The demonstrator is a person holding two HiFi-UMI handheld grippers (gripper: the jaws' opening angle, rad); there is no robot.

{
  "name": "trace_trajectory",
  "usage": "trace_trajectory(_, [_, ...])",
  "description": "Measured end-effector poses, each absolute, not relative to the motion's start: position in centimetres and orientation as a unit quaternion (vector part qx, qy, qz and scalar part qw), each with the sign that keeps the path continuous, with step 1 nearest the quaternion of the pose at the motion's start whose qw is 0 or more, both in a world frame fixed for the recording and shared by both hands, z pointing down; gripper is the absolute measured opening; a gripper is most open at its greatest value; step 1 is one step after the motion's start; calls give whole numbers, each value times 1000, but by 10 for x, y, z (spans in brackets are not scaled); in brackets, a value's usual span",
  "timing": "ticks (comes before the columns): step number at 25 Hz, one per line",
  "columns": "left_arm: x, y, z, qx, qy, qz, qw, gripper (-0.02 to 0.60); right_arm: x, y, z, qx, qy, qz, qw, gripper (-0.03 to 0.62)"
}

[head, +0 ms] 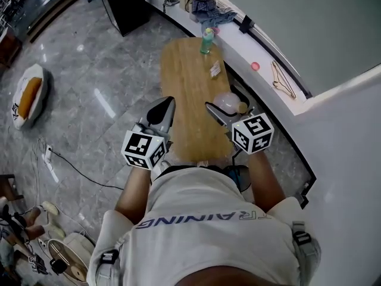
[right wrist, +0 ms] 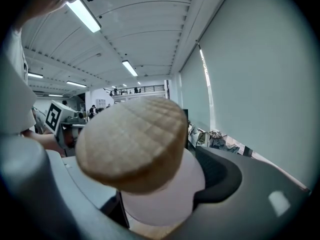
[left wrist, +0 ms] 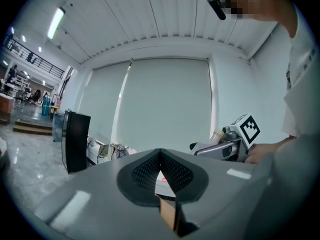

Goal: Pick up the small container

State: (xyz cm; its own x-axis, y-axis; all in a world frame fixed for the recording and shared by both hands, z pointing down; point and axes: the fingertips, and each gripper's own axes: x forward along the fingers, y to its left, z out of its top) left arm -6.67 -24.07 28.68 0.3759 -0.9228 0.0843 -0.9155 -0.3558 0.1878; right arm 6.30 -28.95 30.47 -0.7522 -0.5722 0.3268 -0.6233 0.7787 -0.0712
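Note:
The small container (head: 225, 103), a pale pink jar with a round wooden lid (head: 242, 107), sits between the jaws of my right gripper (head: 219, 109) above the near end of the wooden table (head: 187, 82). In the right gripper view the container (right wrist: 170, 194) fills the gap between the dark pads, and its lid (right wrist: 132, 144) points towards the camera; the gripper tilts up at the ceiling. My left gripper (head: 166, 105) hovers at the table's left edge. Its pads meet in the left gripper view (left wrist: 160, 156) with nothing between them.
A green bottle (head: 206, 40) and a small packet (head: 215, 70) stand on the table's far half. Behind runs a white ledge (head: 262, 52) with clothes (head: 205, 6) and a hanger (head: 283, 80). A black cabinet (head: 125, 5) and a floor cushion (head: 28, 95) lie left.

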Motion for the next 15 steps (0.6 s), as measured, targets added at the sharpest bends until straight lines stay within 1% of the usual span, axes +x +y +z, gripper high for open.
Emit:
trace_trajectory(6, [-59,-241,272,830,-550,-27,92,0,64,-287,282,319,-936,78,127,433])
trace_trajectory(15, [-52,-238,271,833,-544,-22,96,0,61,-284,275,315,-938,70,126,433])
